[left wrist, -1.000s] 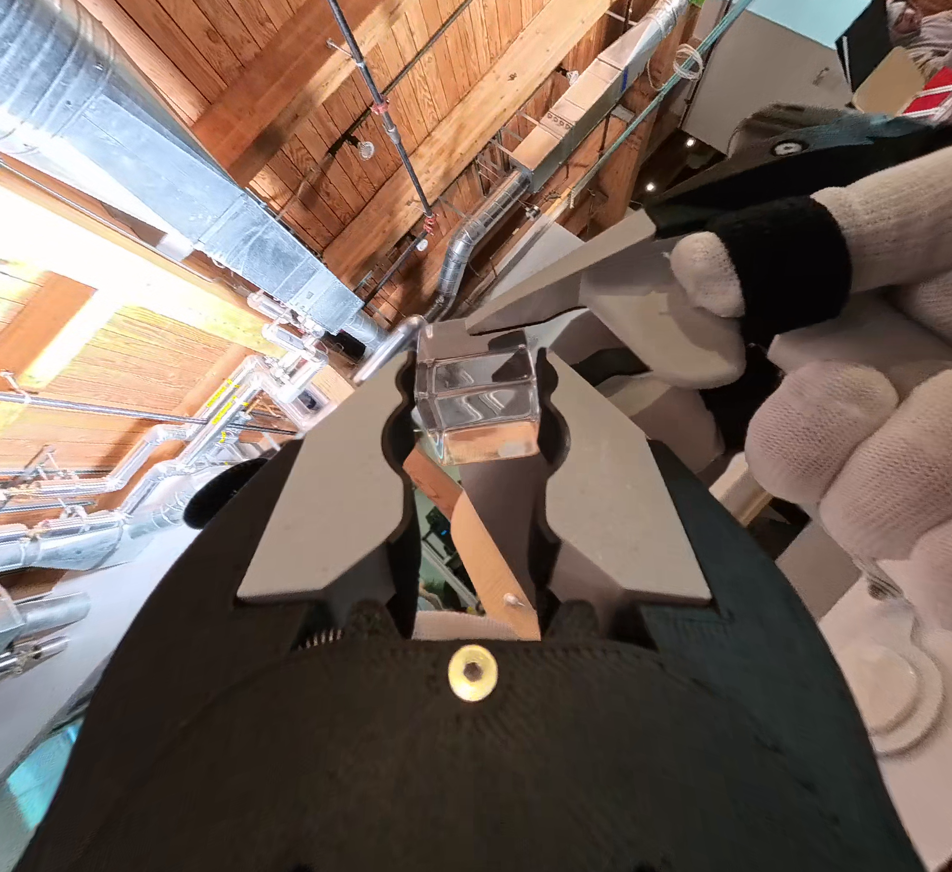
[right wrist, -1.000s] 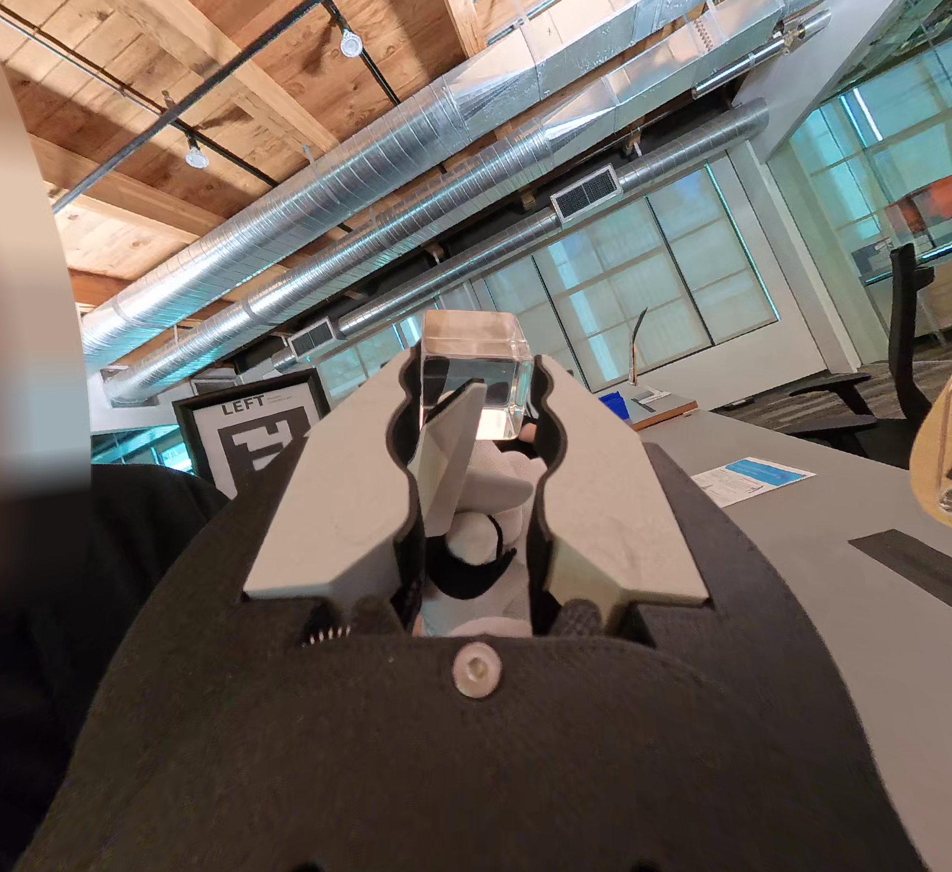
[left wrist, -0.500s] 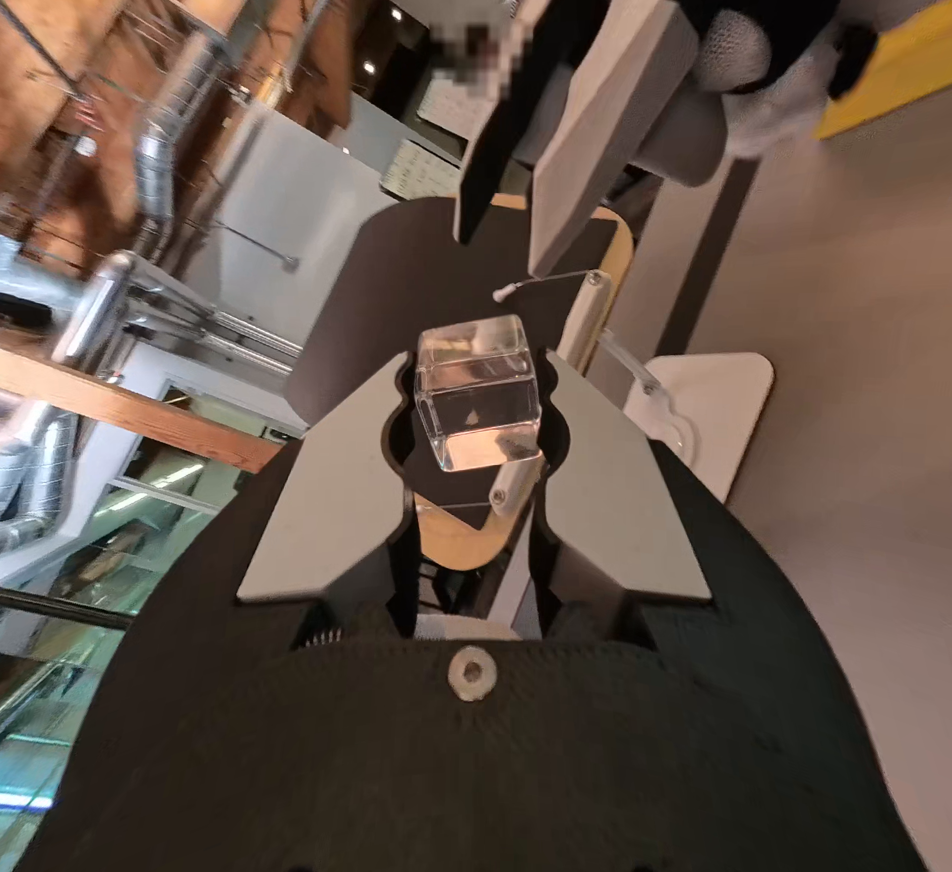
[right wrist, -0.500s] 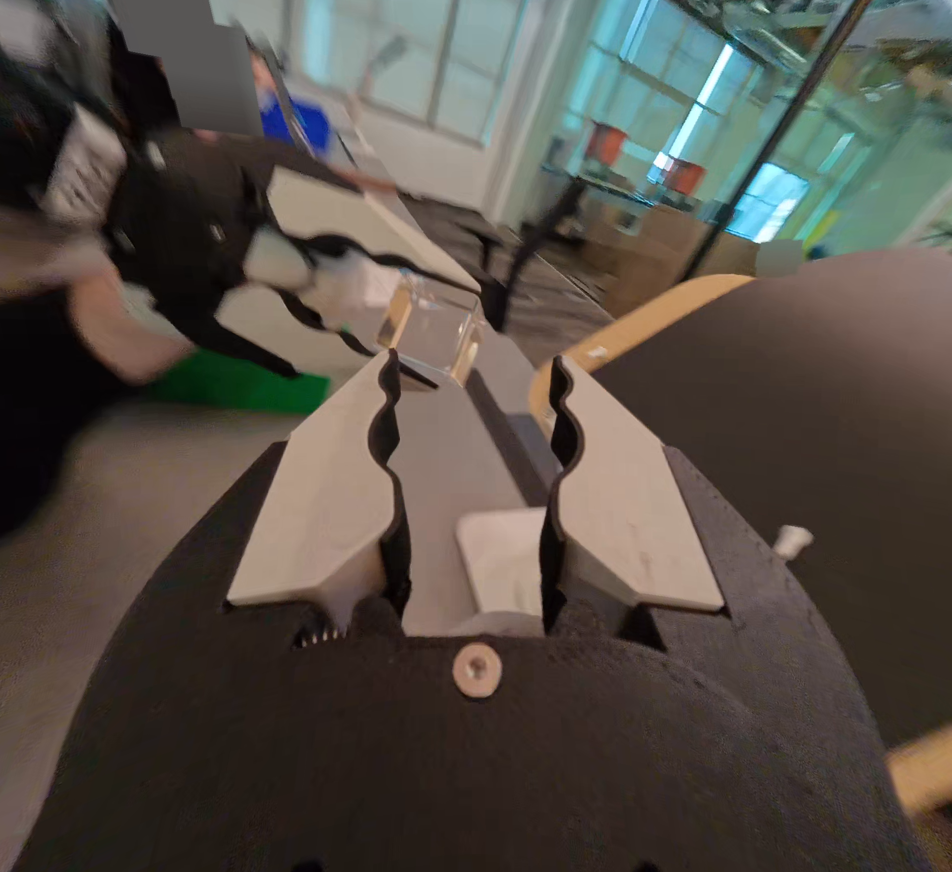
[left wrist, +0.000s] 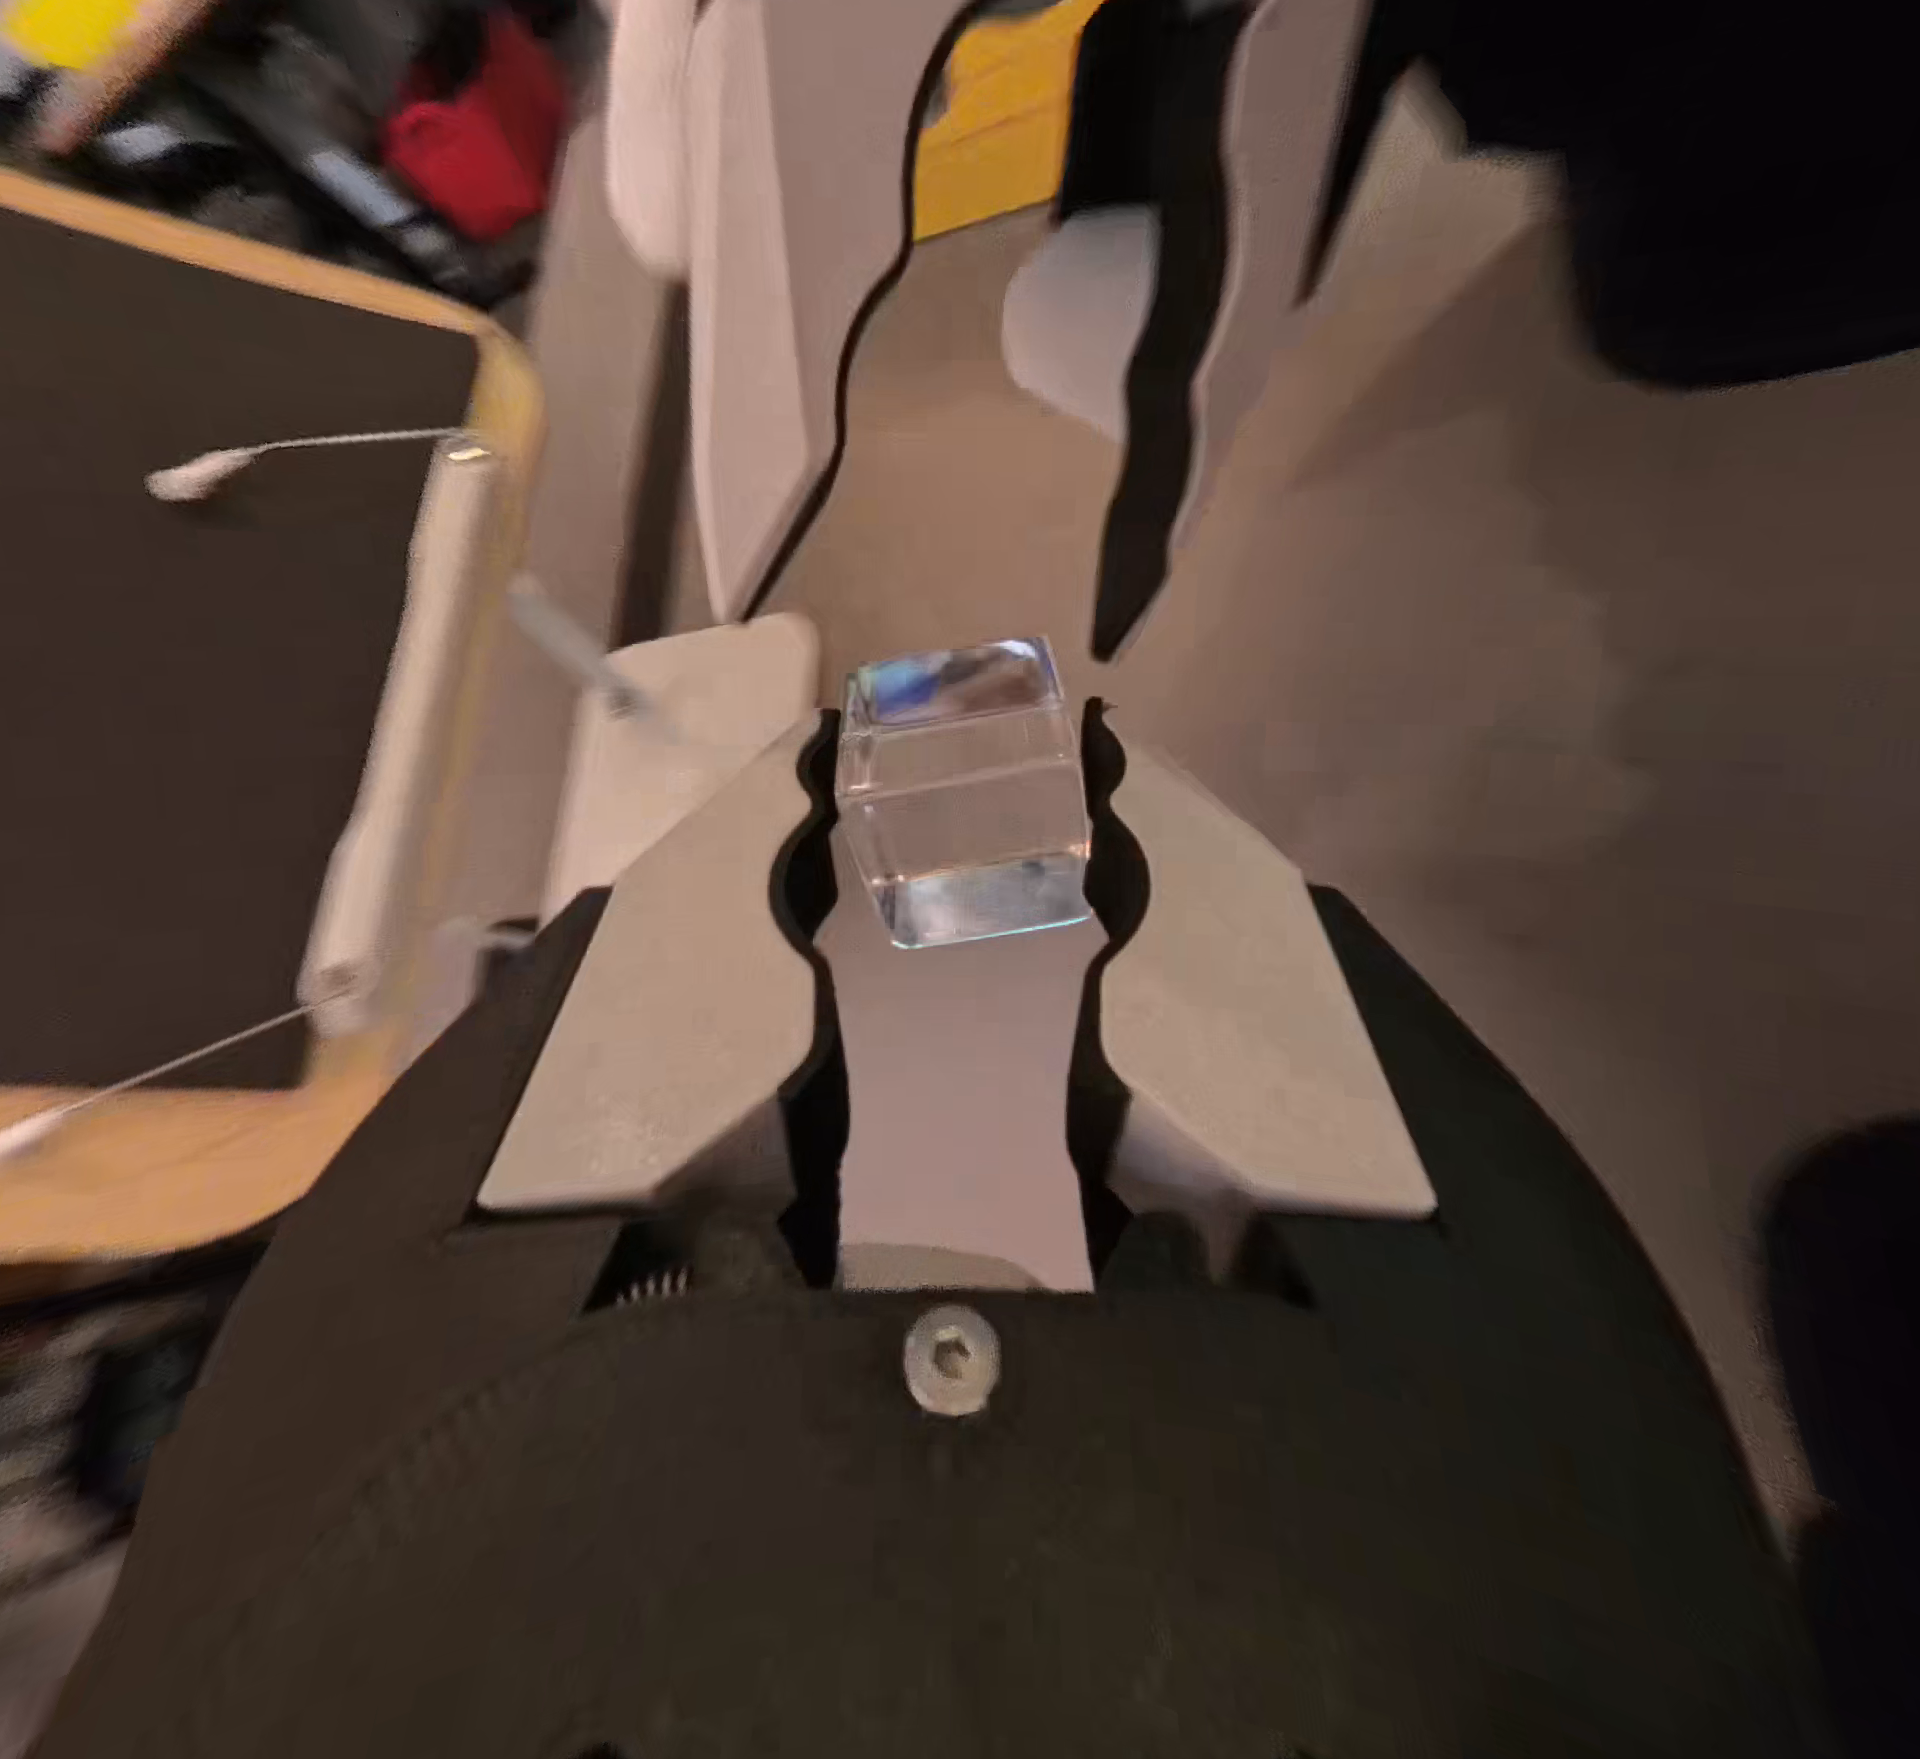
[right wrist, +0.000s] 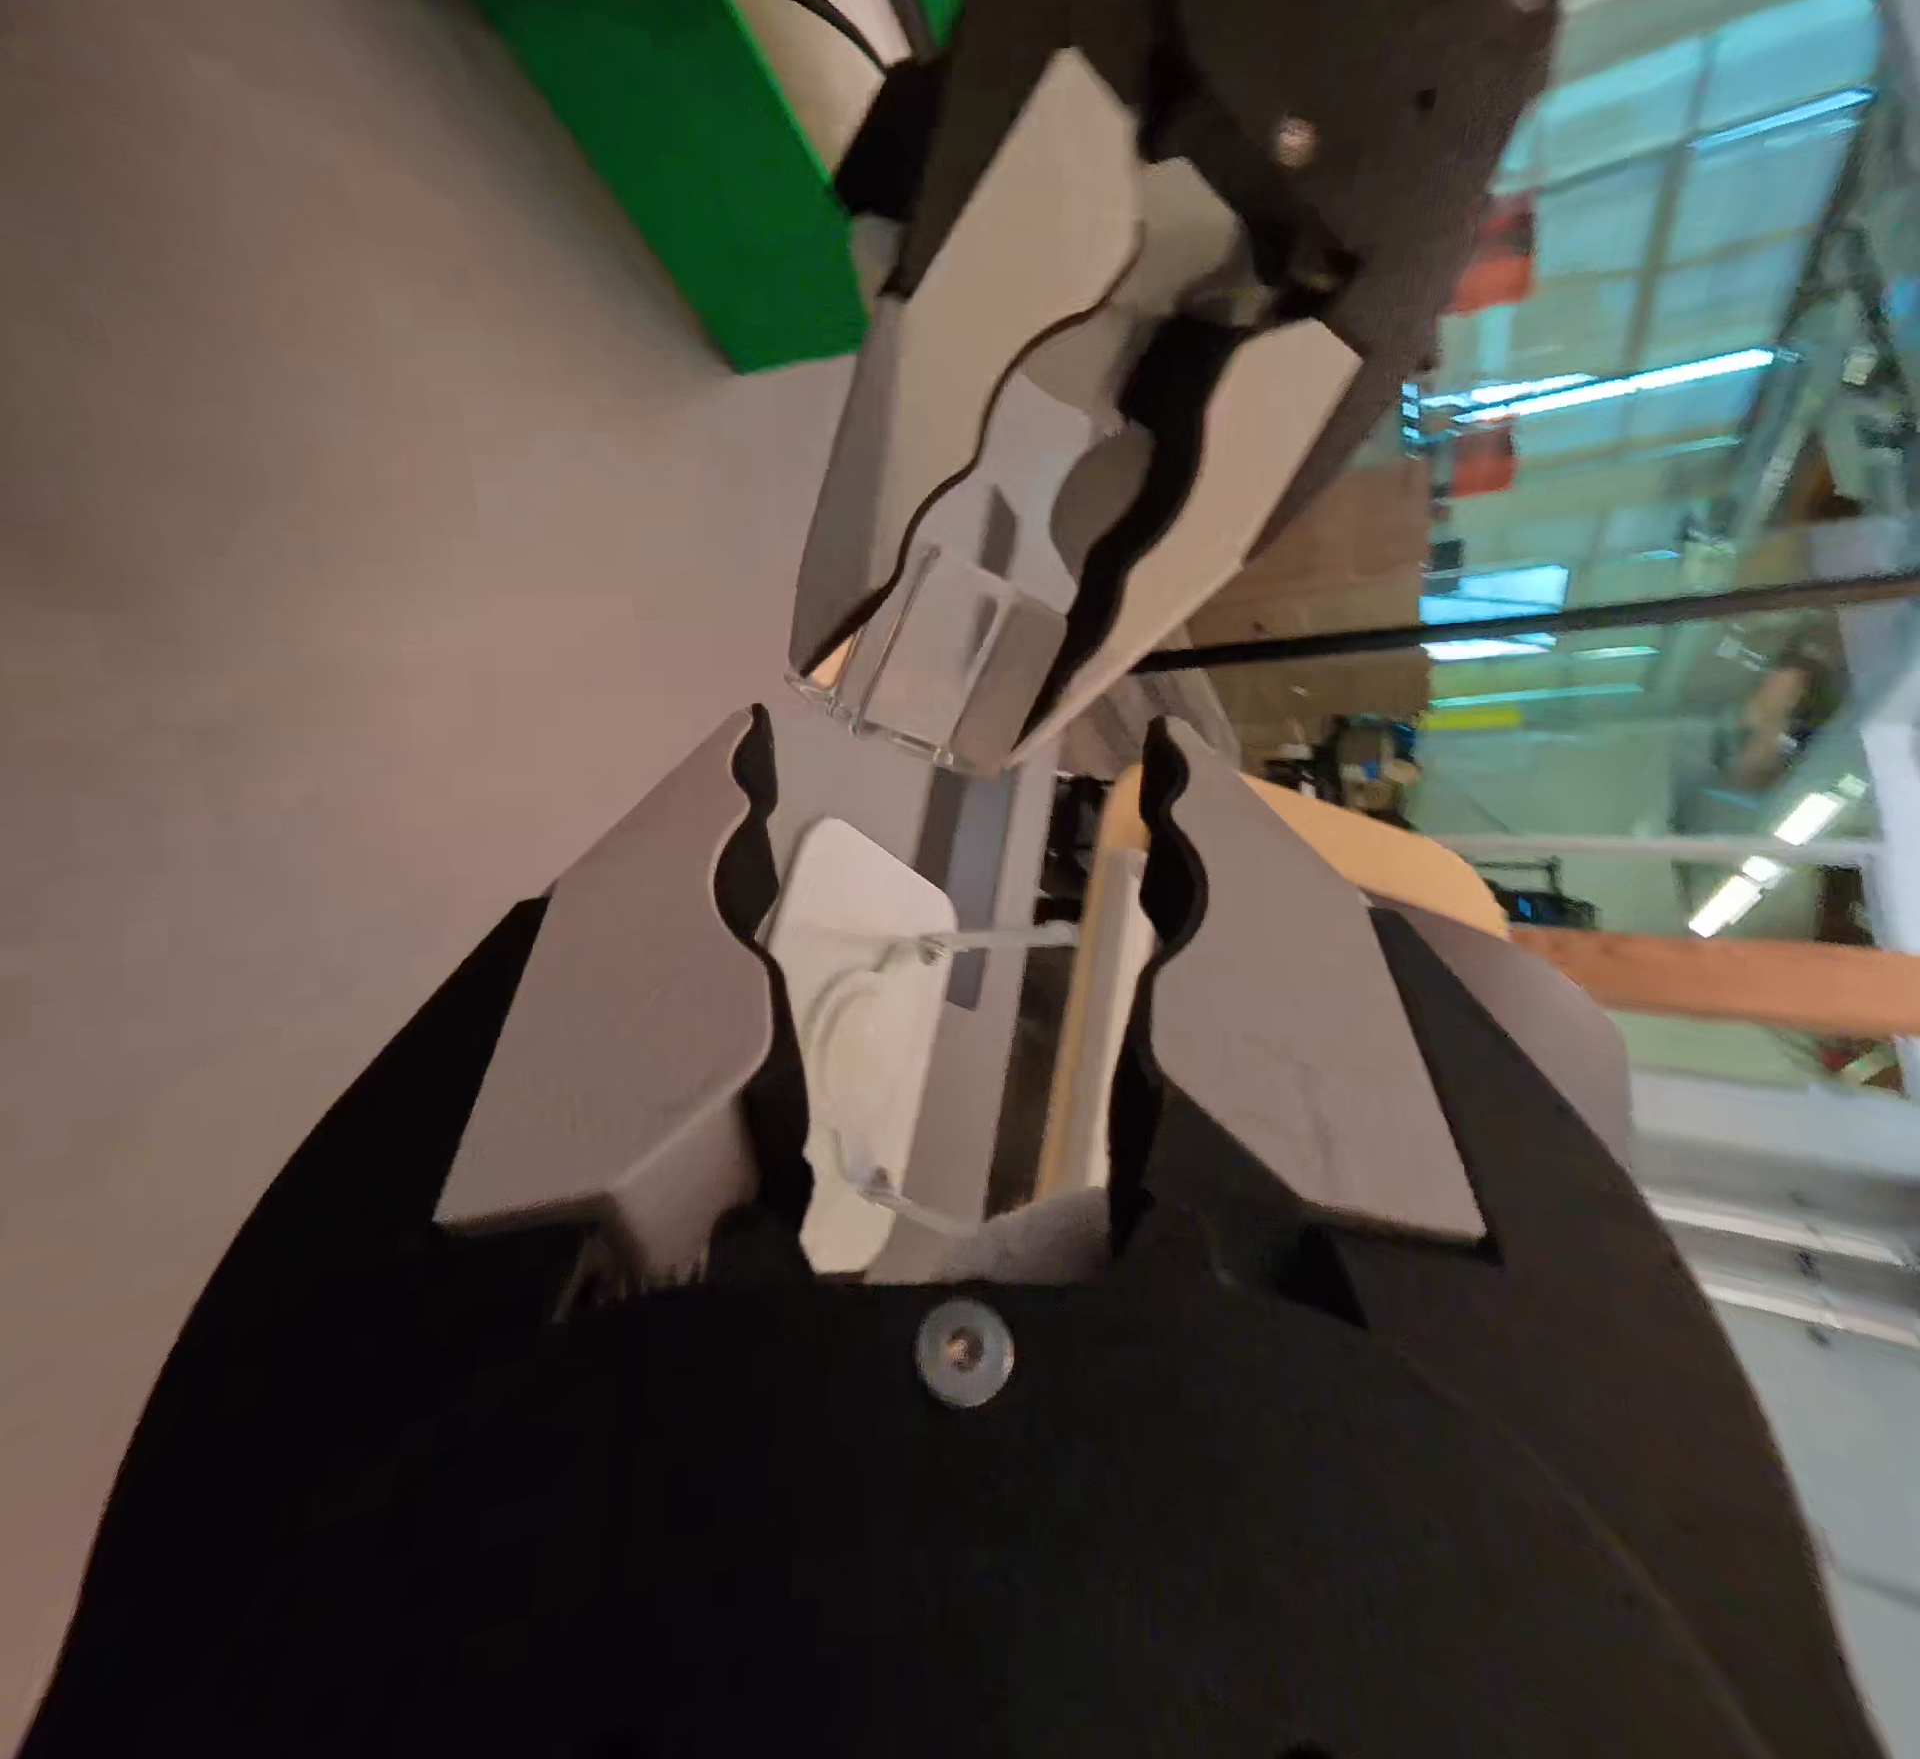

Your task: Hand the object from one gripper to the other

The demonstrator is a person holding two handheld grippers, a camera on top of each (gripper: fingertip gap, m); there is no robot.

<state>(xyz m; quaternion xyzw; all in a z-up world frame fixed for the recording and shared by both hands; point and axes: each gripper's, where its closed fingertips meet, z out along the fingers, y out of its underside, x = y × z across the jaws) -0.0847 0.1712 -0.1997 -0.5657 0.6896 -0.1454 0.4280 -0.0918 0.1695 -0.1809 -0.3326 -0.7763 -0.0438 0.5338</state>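
A clear cube [left wrist: 961, 805] sits between the fingertips of my left gripper [left wrist: 961, 733], and both pads press on its sides. My right gripper [left wrist: 914, 566] shows beyond it in the left wrist view, with its fingers spread and nothing between them. In the right wrist view my right gripper [right wrist: 954, 733] is open and empty. The left gripper [right wrist: 914, 712] points toward it from above and holds the clear cube [right wrist: 935, 660] just ahead of the right fingertips. The cube does not touch the right fingers [right wrist: 644, 930].
A grey table [left wrist: 1455, 670] lies below. On it are a black board with a wooden rim [left wrist: 208, 670] at the left, a white pad [left wrist: 675, 753], a green block [right wrist: 644, 99] and a yellow patch [left wrist: 997, 120]. Glass walls stand at the right [right wrist: 1662, 255]. My left and right fingertips are right by each other.
A second ago both grippers were shut on the cube, pointing at the ceiling. My right gripper opened, let go and drew back. The cube stays in my left gripper; both swung down toward the table.
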